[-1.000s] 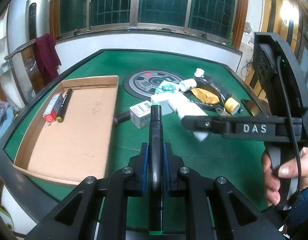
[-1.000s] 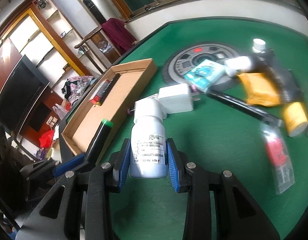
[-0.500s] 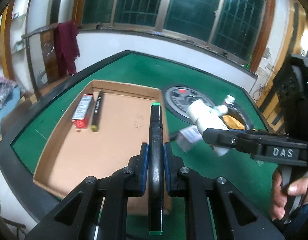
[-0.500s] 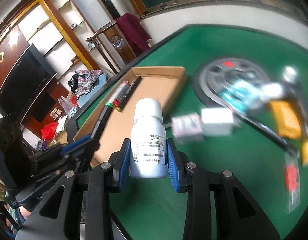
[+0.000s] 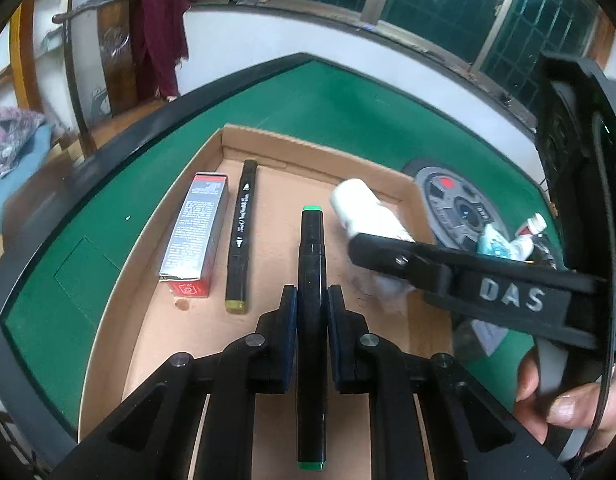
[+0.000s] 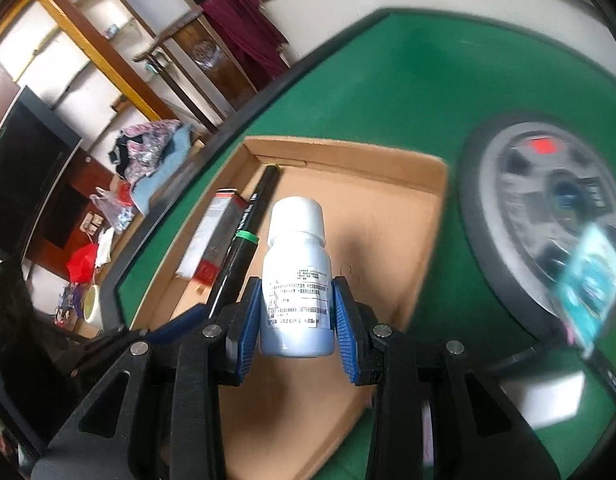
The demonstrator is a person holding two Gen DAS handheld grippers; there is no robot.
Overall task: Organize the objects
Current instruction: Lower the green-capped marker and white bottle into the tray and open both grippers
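Left hand-held gripper [image 5: 312, 312]: jaws nearly closed, blue pads clamping a black marker with green caps [image 5: 312, 264] above the cardboard tray [image 5: 308, 152]. Ahead-left of it, on the tray floor, lie a rectangular grey-and-red box [image 5: 195, 236] and a second black marker [image 5: 240, 236], side by side. Right hand-held gripper [image 6: 295, 320]: jaws partly apart, gripping a smooth white cylindrical bottle [image 6: 295, 276] over the tray, which sits on the green felt desk [image 5: 107, 216].

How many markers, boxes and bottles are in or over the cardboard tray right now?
Markers: 2, the green-capped marker in the left gripper and the yellow-capped marker lying in the cardboard tray
Boxes: 1, the red and silver box
Bottles: 1, the white bottle in the right gripper
Total: 4
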